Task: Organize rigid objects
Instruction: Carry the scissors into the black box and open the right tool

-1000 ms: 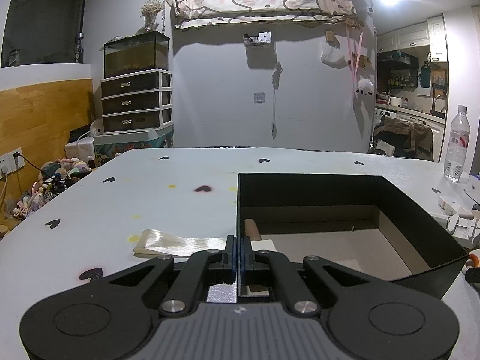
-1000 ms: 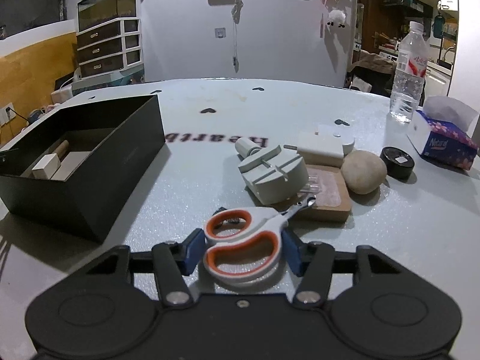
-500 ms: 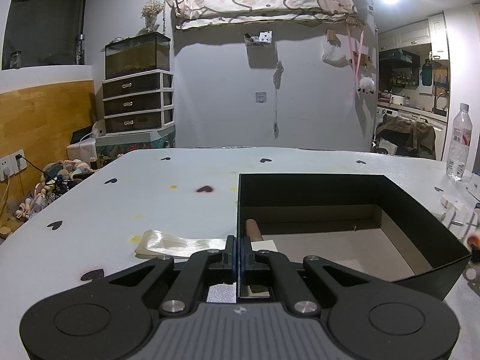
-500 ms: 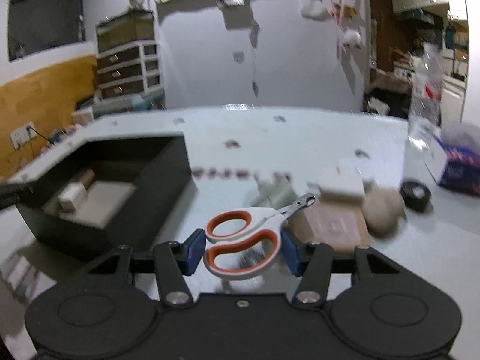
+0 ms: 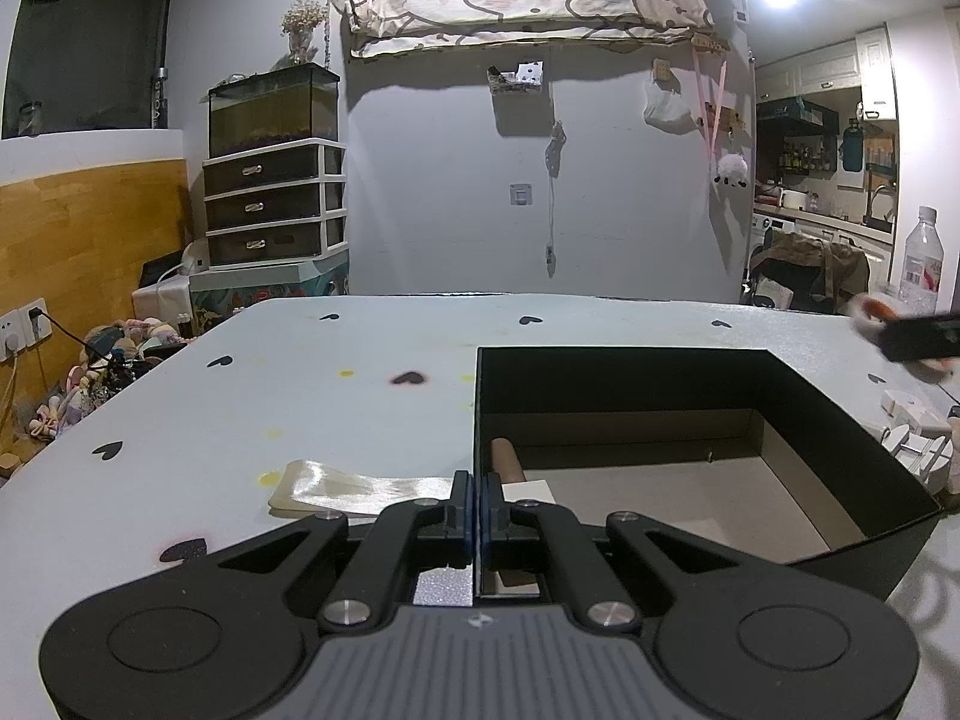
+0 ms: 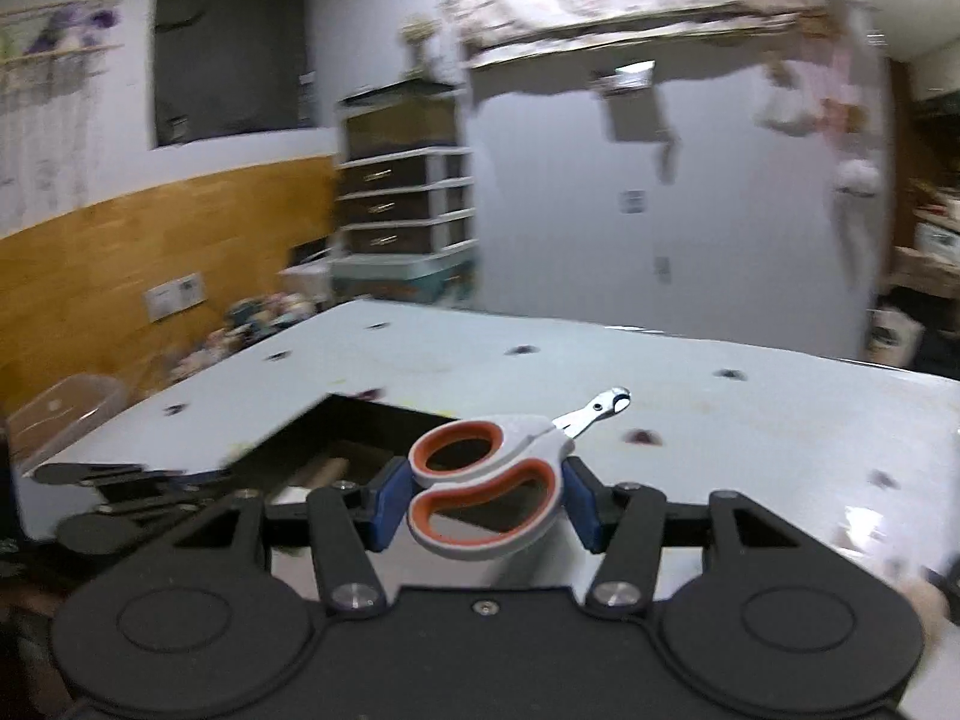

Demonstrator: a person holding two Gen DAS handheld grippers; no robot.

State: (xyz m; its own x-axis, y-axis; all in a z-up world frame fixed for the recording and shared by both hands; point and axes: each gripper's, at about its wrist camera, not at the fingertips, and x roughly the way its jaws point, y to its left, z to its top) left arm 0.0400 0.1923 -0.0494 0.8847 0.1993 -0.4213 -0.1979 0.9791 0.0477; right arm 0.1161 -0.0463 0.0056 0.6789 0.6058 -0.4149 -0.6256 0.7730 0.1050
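Scissors in the air, box is next

Left wrist view: left gripper (image 5: 478,510) is clamped tight on the near wall of the black box (image 5: 840,420), which opens just ahead of its jaws. Right wrist view: right gripper (image 6: 483,495) is half open with its pads squeezing the scissors (image 6: 486,486) by the orange-rimmed handles; the box sits ahead-left, below them. I'd guess next is lowering them inside, then letting go.
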